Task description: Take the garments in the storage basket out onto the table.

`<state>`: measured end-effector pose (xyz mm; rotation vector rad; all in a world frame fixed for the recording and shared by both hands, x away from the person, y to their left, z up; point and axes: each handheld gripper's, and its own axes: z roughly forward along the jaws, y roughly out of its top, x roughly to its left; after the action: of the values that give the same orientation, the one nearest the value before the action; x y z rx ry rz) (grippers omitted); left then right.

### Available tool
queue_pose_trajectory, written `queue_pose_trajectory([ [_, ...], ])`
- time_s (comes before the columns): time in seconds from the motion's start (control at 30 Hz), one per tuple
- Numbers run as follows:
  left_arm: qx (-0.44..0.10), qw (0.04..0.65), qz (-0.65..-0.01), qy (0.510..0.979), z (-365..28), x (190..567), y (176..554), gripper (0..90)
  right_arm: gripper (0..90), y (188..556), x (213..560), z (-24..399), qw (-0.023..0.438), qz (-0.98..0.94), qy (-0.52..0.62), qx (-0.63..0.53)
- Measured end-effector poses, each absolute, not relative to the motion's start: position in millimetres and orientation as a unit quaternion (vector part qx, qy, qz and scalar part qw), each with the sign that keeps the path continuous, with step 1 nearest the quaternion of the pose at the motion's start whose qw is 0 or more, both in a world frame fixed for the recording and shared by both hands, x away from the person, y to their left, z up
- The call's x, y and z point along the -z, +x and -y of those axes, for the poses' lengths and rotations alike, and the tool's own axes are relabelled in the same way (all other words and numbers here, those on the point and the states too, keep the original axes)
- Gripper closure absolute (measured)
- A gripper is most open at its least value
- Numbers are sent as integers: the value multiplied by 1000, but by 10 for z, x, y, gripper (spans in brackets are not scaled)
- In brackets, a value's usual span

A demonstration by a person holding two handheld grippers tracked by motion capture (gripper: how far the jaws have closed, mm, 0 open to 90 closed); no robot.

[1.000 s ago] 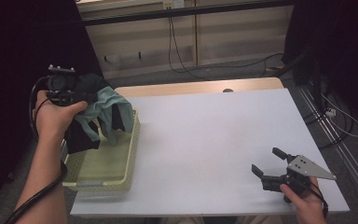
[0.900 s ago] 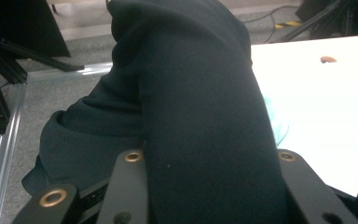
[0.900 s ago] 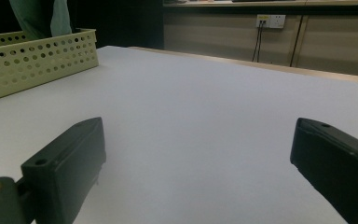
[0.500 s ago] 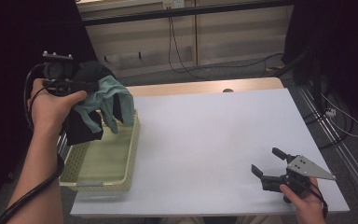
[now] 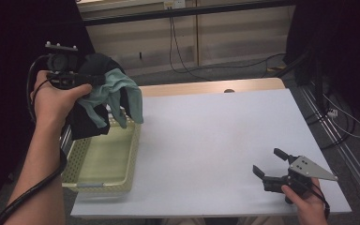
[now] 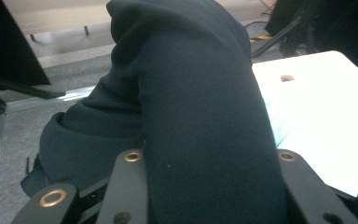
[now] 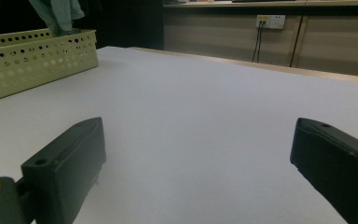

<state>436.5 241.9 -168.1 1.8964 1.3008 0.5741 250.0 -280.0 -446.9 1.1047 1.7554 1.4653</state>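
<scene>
White tabletop (image 5: 215, 140) fills most of the high view, with a wooden edge at its far side, beige panelled walls and trailing cables beyond, and dark drapes to either side. From the left gripper (image 5: 82, 79) outward: its jaws are clamped on a bundle of cloth, a dark garment (image 6: 191, 102) bulging thickly between them in the left gripper view, with a teal cloth (image 5: 117, 96) hanging from the same grip. This bundle is held in the air above the far end of a pale green perforated basket (image 5: 101, 185), which sits at the table's left edge. The left forearm rises steeply from the bottom left, the hand wrapped around the gripper's body. The right gripper (image 5: 268, 162) rests low near the table's near right corner, its jaws spread wide with nothing between them, aimed towards the basket.
</scene>
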Motion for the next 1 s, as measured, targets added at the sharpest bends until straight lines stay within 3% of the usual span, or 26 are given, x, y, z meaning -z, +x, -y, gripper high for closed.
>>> queue_pose_trajectory([
  [0.53,-183,412,-426,784,-1840,1480,4224,645,29,2500,4471,2801,295,-660,415,-552],
  [1.0,-146,401,-410,806,-1560,1853,4230,639,28,2500,4472,2794,294,-662,413,-552],
])
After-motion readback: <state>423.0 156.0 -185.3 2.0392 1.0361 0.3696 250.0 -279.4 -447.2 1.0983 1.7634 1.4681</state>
